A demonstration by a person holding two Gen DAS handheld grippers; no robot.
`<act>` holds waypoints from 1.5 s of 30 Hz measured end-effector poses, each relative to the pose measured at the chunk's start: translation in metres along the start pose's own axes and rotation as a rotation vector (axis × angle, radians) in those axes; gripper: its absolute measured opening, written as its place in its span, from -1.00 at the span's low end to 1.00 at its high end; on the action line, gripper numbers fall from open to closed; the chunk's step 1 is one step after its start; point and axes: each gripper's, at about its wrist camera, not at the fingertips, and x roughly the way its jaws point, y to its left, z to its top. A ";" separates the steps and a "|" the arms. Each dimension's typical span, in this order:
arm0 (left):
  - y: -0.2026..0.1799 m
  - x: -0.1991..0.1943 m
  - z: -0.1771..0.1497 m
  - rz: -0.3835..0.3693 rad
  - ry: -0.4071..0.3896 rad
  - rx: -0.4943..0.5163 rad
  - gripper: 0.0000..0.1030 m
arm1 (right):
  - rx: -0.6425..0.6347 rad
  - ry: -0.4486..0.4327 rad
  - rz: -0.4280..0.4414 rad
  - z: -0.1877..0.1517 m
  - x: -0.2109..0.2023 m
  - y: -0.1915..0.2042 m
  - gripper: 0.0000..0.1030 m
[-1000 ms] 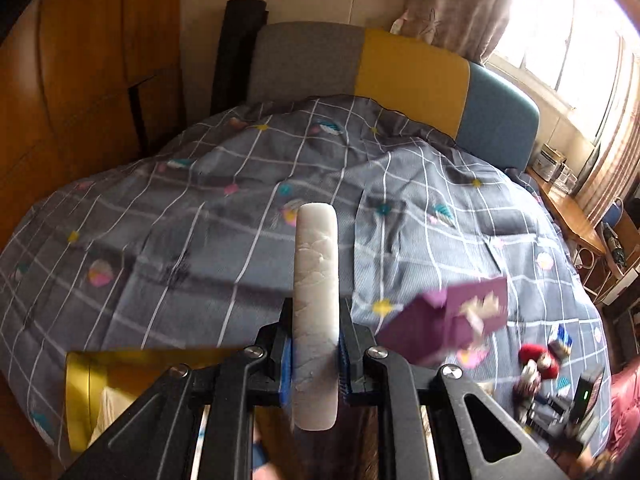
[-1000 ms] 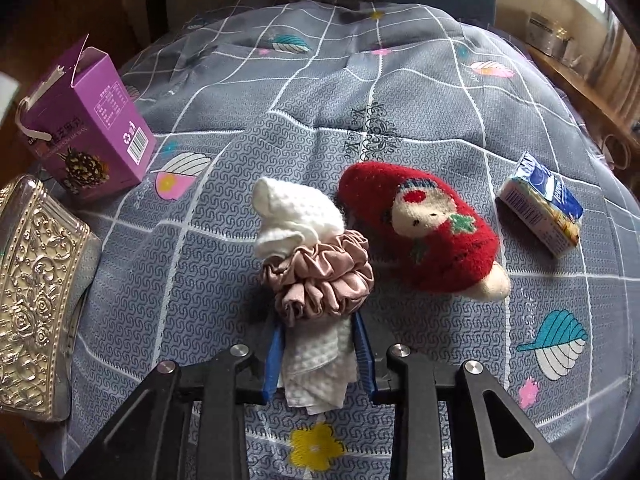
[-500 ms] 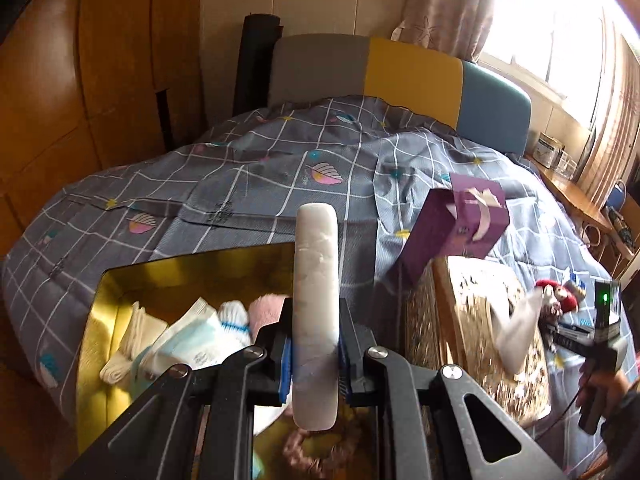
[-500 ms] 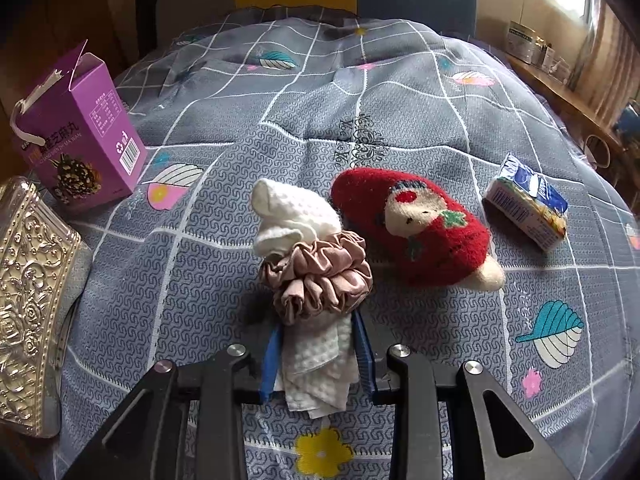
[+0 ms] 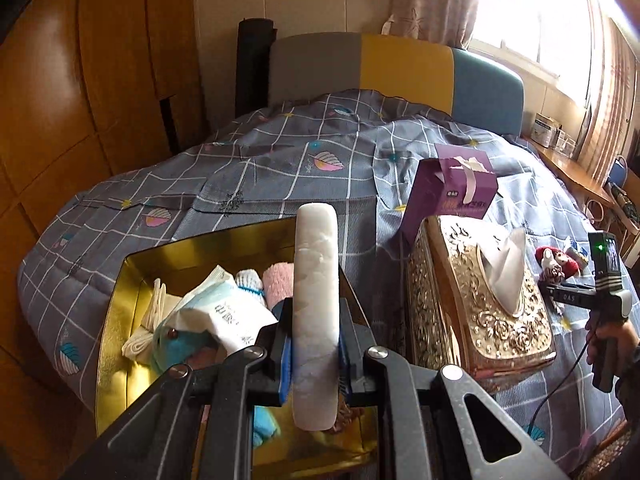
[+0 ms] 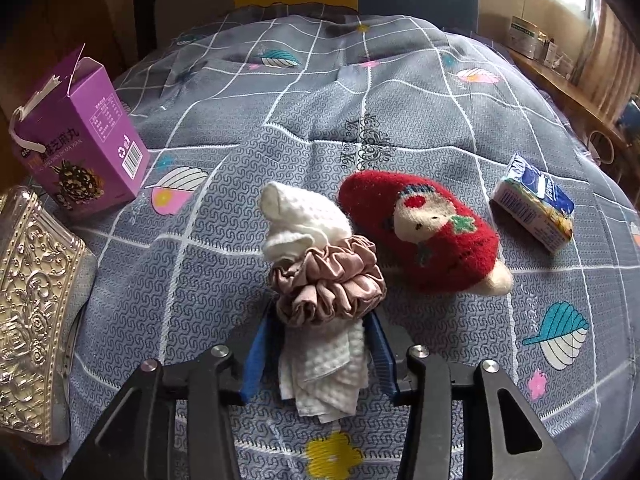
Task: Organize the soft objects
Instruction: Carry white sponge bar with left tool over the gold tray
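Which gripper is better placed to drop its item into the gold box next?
Left. The left gripper holds the white roll directly above the open gold box. The right gripper holds the white cloth over the bedspread; its view shows no box.

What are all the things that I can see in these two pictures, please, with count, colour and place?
white roll: 1, white, between the left fingers, above the gold box
gold box: 1, gold, on the bed, holding soft items
white cloth: 1, white, ringed by the scrunchie, between the right fingers
scrunchie: 1, dusty pink, around the cloth
red plush: 1, red and cream, on the bedspread right of the cloth
purple carton: 1, purple, upright beside the tissue box
tissue box: 1, embossed gold, right of the gold box
small packet: 1, blue and white, right of the plush
bedspread: 1, grey check
left gripper: 1, black, blue fingers
right gripper: 1, black, blue fingers
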 end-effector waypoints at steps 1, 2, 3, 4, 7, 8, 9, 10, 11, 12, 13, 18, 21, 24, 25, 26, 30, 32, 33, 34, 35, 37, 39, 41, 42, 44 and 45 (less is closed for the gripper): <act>0.001 -0.001 -0.002 0.003 0.002 -0.001 -0.68 | -0.001 0.003 0.000 0.000 0.000 0.000 -0.04; 0.001 -0.001 -0.003 0.004 0.004 -0.003 -0.68 | -0.001 0.004 -0.003 0.000 0.000 0.000 -0.03; 0.002 -0.002 -0.005 0.009 0.005 0.000 -0.68 | 0.002 0.006 -0.003 0.001 -0.001 -0.001 -0.02; 0.003 -0.003 -0.006 0.017 0.005 0.005 -0.68 | 0.007 0.006 -0.001 0.001 -0.001 -0.001 -0.02; 0.007 -0.003 -0.012 0.028 0.014 0.002 -0.68 | 0.019 -0.001 -0.026 0.002 -0.001 -0.003 0.02; 0.010 -0.003 -0.014 0.037 0.017 -0.002 -0.68 | 0.023 -0.003 -0.031 0.002 -0.001 -0.005 0.04; 0.012 -0.003 -0.015 0.041 0.021 -0.005 -0.68 | 0.028 -0.004 -0.034 0.002 -0.001 -0.006 0.04; 0.015 -0.002 -0.017 0.047 0.028 -0.007 -0.68 | 0.033 -0.008 -0.040 0.003 -0.001 -0.007 0.04; 0.018 -0.002 -0.019 0.055 0.033 -0.010 -0.68 | 0.038 -0.012 -0.044 0.003 -0.001 -0.008 0.04; 0.020 -0.002 -0.021 0.060 0.037 -0.013 -0.68 | 0.043 -0.014 -0.043 0.002 0.000 -0.010 0.02; 0.023 -0.001 -0.023 0.064 0.042 -0.018 -0.68 | 0.044 -0.019 -0.050 0.002 -0.001 -0.010 -0.09; 0.038 0.001 -0.034 0.094 0.069 -0.034 -0.68 | 0.023 -0.028 -0.064 0.002 -0.001 -0.010 -0.42; 0.050 0.001 -0.040 0.114 0.085 -0.054 -0.68 | 0.017 -0.027 -0.069 0.001 0.000 -0.009 -0.43; 0.068 0.000 -0.046 0.128 0.106 -0.093 -0.68 | 0.031 -0.021 -0.059 0.000 0.000 -0.011 -0.42; 0.077 0.000 -0.048 0.127 0.119 -0.122 -0.68 | 0.031 -0.018 -0.059 0.000 0.000 -0.011 -0.42; 0.088 0.000 -0.051 0.127 0.134 -0.160 -0.68 | 0.030 -0.017 -0.061 0.001 0.000 -0.011 -0.42; 0.124 -0.001 -0.062 0.133 0.169 -0.278 -0.68 | 0.024 -0.014 -0.067 0.001 0.001 -0.009 -0.42; 0.138 0.000 -0.068 0.113 0.181 -0.336 -0.68 | 0.020 -0.014 -0.070 0.001 0.001 -0.008 -0.42; 0.144 0.002 -0.071 0.096 0.187 -0.363 -0.68 | 0.017 -0.015 -0.074 0.001 0.001 -0.008 -0.42; 0.149 0.003 -0.073 0.079 0.189 -0.389 -0.68 | 0.012 -0.016 -0.078 0.001 0.001 -0.007 -0.42; 0.152 0.003 -0.074 0.072 0.188 -0.407 -0.68 | 0.007 -0.016 -0.082 0.000 0.001 -0.006 -0.42; 0.157 0.006 -0.075 0.065 0.188 -0.427 -0.68 | 0.001 -0.017 -0.086 -0.001 0.000 -0.005 -0.42; 0.159 0.012 -0.076 0.052 0.211 -0.447 -0.63 | 0.001 -0.016 -0.085 -0.001 0.000 -0.005 -0.42; 0.158 0.019 -0.077 0.048 0.231 -0.450 -0.40 | 0.001 -0.016 -0.086 -0.001 -0.001 -0.006 -0.42; 0.155 0.021 -0.077 0.061 0.236 -0.433 -0.38 | 0.001 -0.017 -0.086 -0.001 -0.001 -0.006 -0.42; 0.149 0.026 -0.078 0.077 0.249 -0.407 -0.38 | 0.001 -0.017 -0.085 -0.001 -0.001 -0.006 -0.42; 0.148 0.028 -0.080 0.075 0.254 -0.407 -0.38 | 0.002 -0.017 -0.085 -0.001 -0.001 -0.006 -0.42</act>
